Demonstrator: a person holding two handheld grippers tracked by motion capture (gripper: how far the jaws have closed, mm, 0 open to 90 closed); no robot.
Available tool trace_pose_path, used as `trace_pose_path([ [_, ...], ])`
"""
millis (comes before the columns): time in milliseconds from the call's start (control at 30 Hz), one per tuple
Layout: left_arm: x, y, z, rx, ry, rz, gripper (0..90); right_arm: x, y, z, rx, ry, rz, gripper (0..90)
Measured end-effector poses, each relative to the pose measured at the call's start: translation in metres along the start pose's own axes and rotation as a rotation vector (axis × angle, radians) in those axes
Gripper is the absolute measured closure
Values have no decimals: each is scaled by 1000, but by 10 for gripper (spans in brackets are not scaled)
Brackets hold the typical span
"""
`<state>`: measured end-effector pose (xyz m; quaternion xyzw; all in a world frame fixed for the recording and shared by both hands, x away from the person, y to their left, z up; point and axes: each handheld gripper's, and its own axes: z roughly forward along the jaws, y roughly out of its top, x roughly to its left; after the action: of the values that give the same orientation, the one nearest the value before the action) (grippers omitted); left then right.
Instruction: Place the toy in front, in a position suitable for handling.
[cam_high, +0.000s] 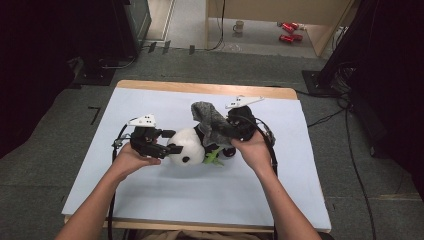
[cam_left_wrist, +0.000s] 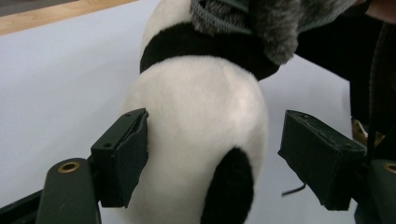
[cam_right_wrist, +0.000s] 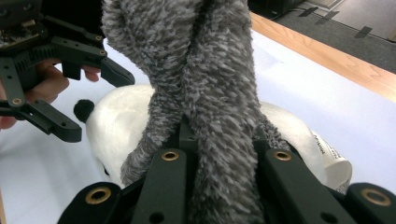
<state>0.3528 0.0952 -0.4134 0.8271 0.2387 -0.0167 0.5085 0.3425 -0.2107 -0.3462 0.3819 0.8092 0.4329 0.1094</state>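
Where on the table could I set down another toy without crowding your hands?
The white table cover lies bare between the panda toy and the near edge, and along the far wooden edge's left part. The middle is crowded: left gripper, grey fabric, right gripper.

Left gripper (cam_high: 167, 141) at plush panda (cam_high: 187, 146); right gripper (cam_high: 227, 131) holds grey cloth (cam_high: 210, 120).

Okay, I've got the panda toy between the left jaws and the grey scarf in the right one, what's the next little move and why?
Probably close the left gripper on the panda to steady it. Its jaws stand open on either side of the white body, one pad touching and the other apart. The right gripper is shut on the grey scarf, lifted above the toy, so a firm hold should stop the panda shifting on the table.
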Motion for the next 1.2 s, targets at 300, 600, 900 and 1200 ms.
trace_pose_path([
  [300, 2, -13, -1, -10, -8, 54, 240, -5, 0, 2, 3, -8, 9, 777],
  [600, -3, -21, 12, -4, 97, 110, 260, -6, 3, 8, -2, -17, 19, 777],
  [900, -3, -18, 13, -12, 129, 72, 477, 12, 14, 8, -24, 27, -1, 776],
  [1200, 3, -11, 9, -28, 121, -28, 629, 34, 24, 10, -58, 138, 2, 777],
])
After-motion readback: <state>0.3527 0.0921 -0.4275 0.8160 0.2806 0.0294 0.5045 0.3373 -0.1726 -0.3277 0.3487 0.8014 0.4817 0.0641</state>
